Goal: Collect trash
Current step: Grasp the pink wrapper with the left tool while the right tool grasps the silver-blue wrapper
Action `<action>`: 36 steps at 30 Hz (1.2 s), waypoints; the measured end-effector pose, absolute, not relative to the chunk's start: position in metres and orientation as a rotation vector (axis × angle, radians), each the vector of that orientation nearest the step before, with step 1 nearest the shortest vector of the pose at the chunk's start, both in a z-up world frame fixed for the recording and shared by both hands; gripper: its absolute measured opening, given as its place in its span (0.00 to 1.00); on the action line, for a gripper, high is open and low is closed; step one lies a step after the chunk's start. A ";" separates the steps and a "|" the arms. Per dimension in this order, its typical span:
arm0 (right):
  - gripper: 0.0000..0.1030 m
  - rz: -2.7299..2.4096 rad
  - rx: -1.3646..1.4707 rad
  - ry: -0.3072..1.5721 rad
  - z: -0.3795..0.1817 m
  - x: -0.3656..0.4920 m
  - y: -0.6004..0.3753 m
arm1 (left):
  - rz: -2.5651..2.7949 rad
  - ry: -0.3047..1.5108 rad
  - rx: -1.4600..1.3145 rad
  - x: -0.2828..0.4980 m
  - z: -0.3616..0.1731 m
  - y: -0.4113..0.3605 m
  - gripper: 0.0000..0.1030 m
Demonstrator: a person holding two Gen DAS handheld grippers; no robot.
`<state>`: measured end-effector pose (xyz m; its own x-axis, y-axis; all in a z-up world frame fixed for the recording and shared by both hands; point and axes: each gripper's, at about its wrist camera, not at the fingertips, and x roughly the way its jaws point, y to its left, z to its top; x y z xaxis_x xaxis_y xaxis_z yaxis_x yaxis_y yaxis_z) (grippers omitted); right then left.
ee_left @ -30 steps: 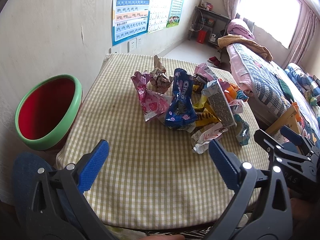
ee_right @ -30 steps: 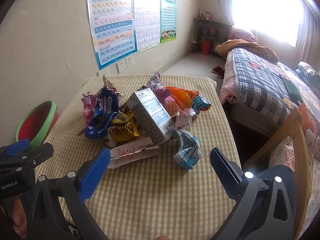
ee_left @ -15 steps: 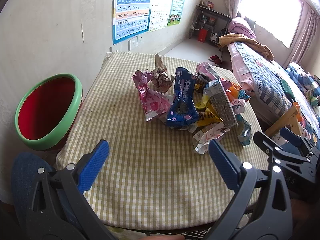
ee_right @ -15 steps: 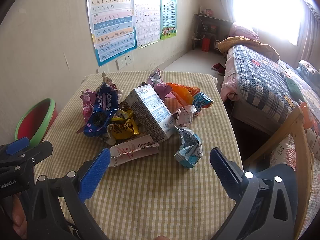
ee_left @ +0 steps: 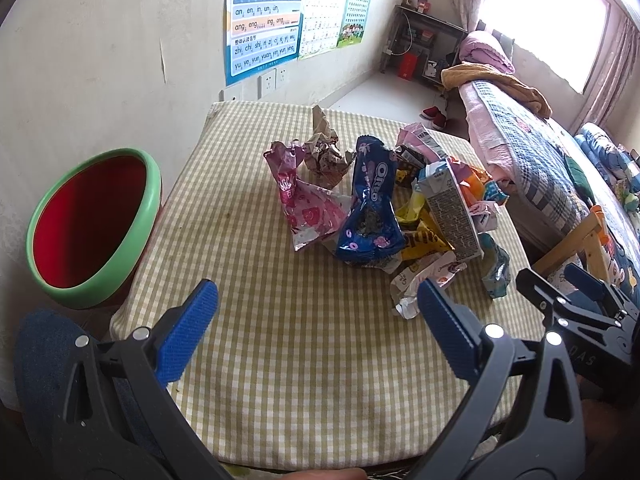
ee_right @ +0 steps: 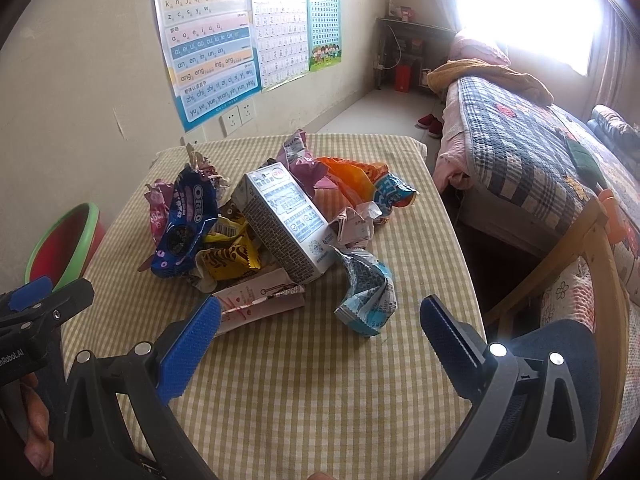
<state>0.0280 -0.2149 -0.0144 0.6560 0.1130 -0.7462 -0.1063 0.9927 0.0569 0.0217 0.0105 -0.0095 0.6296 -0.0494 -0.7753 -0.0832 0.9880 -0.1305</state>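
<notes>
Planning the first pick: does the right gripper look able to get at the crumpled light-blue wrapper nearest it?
Probably yes. The right gripper is open, and the crumpled light-blue wrapper lies at the pile's near edge with nothing between them.

A table with a yellow and white checked cloth [ee_left: 304, 360] stands against a pale wall [ee_left: 120, 40]. On the wall hangs a big blue letter chart [ee_right: 208, 40]. Next to it are a white chart with small rows [ee_right: 280, 24] and a green and blue chart with little kids drawn on it [ee_right: 325, 20]. White plug sockets [ee_right: 238, 116] sit under the blue chart. A bed with a blue and white checked quilt [ee_right: 528, 152] is on the right. A mustard yellow blanket [ee_right: 488, 76] lies on the bed near a bright window [ee_right: 528, 8]. A pair of red shoes [ee_right: 431, 123] is on the floor by the bed. Far back stands a dark shelf [ee_right: 408, 52] with a red box [ee_right: 402, 78] under it.
</notes>
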 end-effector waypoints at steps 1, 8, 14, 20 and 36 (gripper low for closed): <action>0.93 0.118 0.013 0.851 -0.016 0.030 -0.218 | 0.022 0.895 -0.161 0.024 -0.011 0.011 0.95; 0.93 0.088 0.044 0.898 -0.027 0.047 -0.234 | 0.031 0.937 -0.164 0.047 -0.021 0.017 0.95; 0.93 0.083 0.056 0.941 -0.040 0.060 -0.240 | 0.048 0.973 -0.236 0.068 -0.030 0.033 0.95; 0.93 0.082 0.069 0.968 -0.049 0.078 -0.245 | 0.088 0.991 -0.342 0.100 -0.034 0.056 0.95; 0.69 0.076 0.072 1.139 -0.092 0.112 -0.255 | 0.094 1.084 -0.326 0.173 -0.071 0.061 0.92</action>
